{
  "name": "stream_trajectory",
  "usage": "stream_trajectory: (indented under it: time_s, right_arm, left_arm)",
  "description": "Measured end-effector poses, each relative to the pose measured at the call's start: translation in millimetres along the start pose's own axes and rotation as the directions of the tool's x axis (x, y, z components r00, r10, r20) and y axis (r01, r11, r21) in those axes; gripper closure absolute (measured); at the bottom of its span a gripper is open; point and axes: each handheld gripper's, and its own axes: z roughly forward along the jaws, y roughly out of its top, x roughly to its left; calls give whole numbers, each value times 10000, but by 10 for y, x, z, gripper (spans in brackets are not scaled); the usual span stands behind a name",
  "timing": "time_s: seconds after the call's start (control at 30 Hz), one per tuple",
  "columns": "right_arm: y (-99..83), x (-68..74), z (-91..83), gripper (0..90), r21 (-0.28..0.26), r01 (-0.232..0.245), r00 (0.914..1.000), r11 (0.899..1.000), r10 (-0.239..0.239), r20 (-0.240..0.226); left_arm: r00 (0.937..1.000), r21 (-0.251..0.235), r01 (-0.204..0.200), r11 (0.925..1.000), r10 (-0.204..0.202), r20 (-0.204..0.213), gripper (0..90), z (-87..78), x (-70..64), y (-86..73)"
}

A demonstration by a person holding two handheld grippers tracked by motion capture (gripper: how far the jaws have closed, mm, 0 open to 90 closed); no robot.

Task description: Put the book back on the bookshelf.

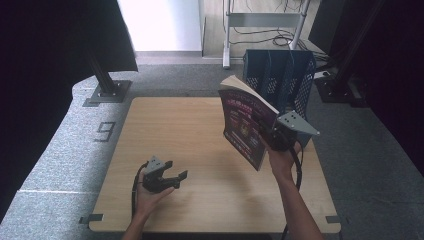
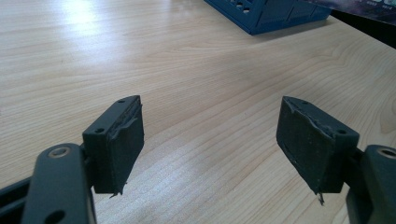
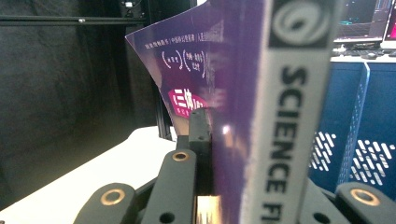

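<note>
A purple-covered book hangs upright above the table's right half, held at its spine by my right gripper, which is shut on it. In the right gripper view the book stands between the jaws, its white spine reading "SCIENCE". Just behind it at the table's far right stands a blue mesh file rack. My left gripper rests low over the front left of the wooden table, open with nothing between its pads.
The blue file rack has upright slots and sits at the table's back right corner. A black stand base is on the grey floor beyond the table's left. A metal frame with cables is farther back.
</note>
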Motion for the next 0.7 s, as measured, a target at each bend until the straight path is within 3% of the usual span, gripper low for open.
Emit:
stream_trajectory:
  time_s: [0.7]
  right_arm:
    - [121, -156, -54, 818, -263, -62, 9979, 9996, 79, 635]
  left_arm:
    - [9999, -72, 126, 9999, -126, 0, 231, -14, 24, 3]
